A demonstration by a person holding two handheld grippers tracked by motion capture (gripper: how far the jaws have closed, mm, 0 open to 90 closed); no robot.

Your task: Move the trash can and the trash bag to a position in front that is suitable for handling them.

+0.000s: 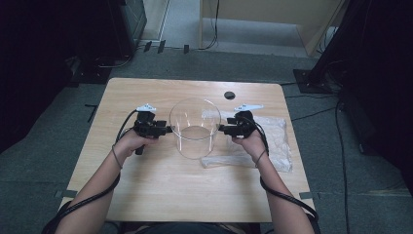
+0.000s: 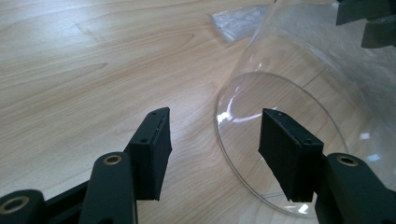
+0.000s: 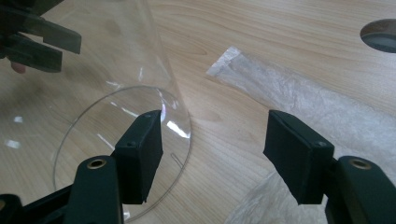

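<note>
High view: clear round cylinder, glass or plastic (image 1: pixel 195 127), stands upright mid-table on the light wooden tabletop (image 1: pixel 160 185), open end up. Left gripper (image 1: pixel 168 129) sits at the cylinder's left wall, right gripper (image 1: pixel 220 128) at its right wall, both level and pointing inward at it from opposite sides. Crinkled clear plastic bag (image 1: pixel 272 141) lies flat on the table to the right of the cylinder, partly under the right hand (image 1: pixel 249 141). Small dark round hole (image 1: pixel 229 95) in the tabletop behind the cylinder. Left hand (image 1: pixel 129 144) wraps the left gripper's handle

Left gripper view: jaws spread apart and straddling the cylinder's wall near its base, one pad outside over bare wood, the other over the cylinder's round bottom. Cannot tell if that pad touches the wall; no clamp visible, so released. The other gripper's black jaws show through the clear wall at top right. Corner of the bag lies past the cylinder at top

Right gripper view: same picture mirrored. Jaws apart, left pad lined up with the cylinder's base edge, right pad out over the wood and the bag. Nothing pinched between the pads, so released. The other gripper shows at top left behind the clear wall. The hole sits at the top right edge
</note>
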